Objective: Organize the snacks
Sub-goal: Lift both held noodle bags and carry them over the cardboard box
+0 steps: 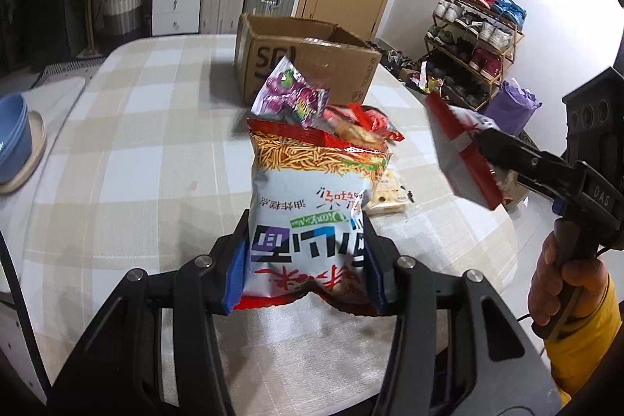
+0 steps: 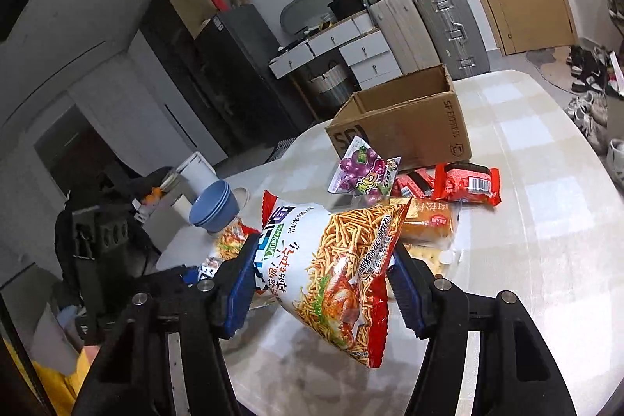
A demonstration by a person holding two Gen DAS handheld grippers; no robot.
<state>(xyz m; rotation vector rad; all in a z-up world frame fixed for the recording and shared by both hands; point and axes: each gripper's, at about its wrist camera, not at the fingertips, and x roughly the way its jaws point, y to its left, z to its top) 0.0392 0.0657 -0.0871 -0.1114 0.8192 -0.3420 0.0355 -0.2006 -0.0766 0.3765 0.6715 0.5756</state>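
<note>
My left gripper (image 1: pixel 306 260) is shut on a white and red noodle-snack bag (image 1: pixel 308 197) and holds it above the table. My right gripper (image 2: pixel 319 283) is shut on a second noodle-snack bag (image 2: pixel 335 271), also lifted; it shows in the left wrist view (image 1: pixel 464 158) at the right. A pile of snacks lies in front of an open cardboard box (image 2: pixel 405 127): a purple grape packet (image 2: pixel 360 166), red packets (image 2: pixel 468 184) and a wrapped bread (image 2: pixel 427 225). The box also shows in the left wrist view (image 1: pixel 308 61).
The round table has a checked cloth (image 1: pixel 148 143). Blue bowls (image 2: pixel 214 207) stand on a plate at the table's left edge (image 1: pixel 15 139). Suitcases, drawers and a shoe rack (image 1: pixel 475 38) stand beyond the table.
</note>
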